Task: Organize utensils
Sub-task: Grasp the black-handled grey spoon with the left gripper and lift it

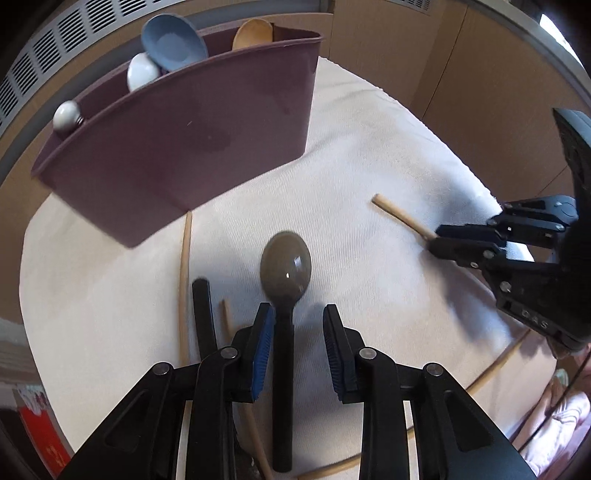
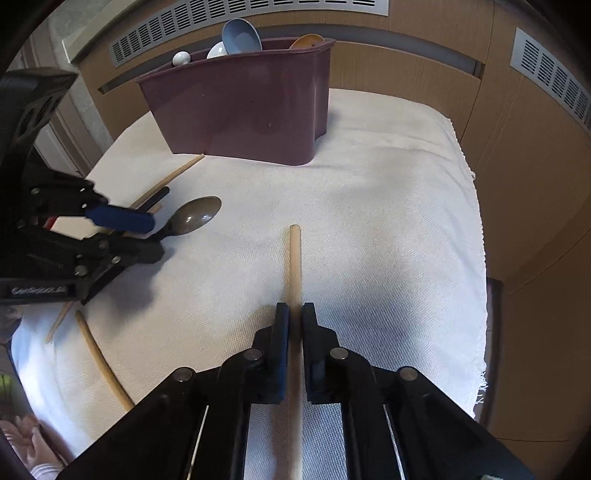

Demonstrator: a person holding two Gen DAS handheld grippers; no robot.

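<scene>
The right gripper [image 2: 294, 314] is clamped narrow on a wooden stick [image 2: 295, 258], whose shaft passes between the pads and runs straight ahead of the fingertips, its far end lying on the white cloth [image 2: 388, 221]. The long axis matches the line of the fingers, pointing toward the maroon utensil holder [image 2: 251, 110] well beyond.

The left gripper [image 1: 299, 317] stands partly open, straddling the black handle of a dark spoon [image 1: 285, 269]. The left-hand pad [image 1: 264, 350] lies against the handle; the right-hand pad [image 1: 338, 354] stands clear of it, so no grip shows. The spoon's bowl lies just past the fingertips, its handle running back between the fingers along their own line.

Beside that gripper on its left lie a second black handle [image 1: 203, 317] and more wooden sticks [image 1: 183, 288]; another stick [image 2: 103, 362] rests on the cloth near the table edge. Ahead and to the left, the holder already contains a blue spoon [image 1: 173, 40], white spoons [image 1: 142, 72] and a wooden one [image 1: 253, 33].

The right hand appears readier to deliver; each load would have to be lifted and tipped upright to drop in over the rim.
</scene>
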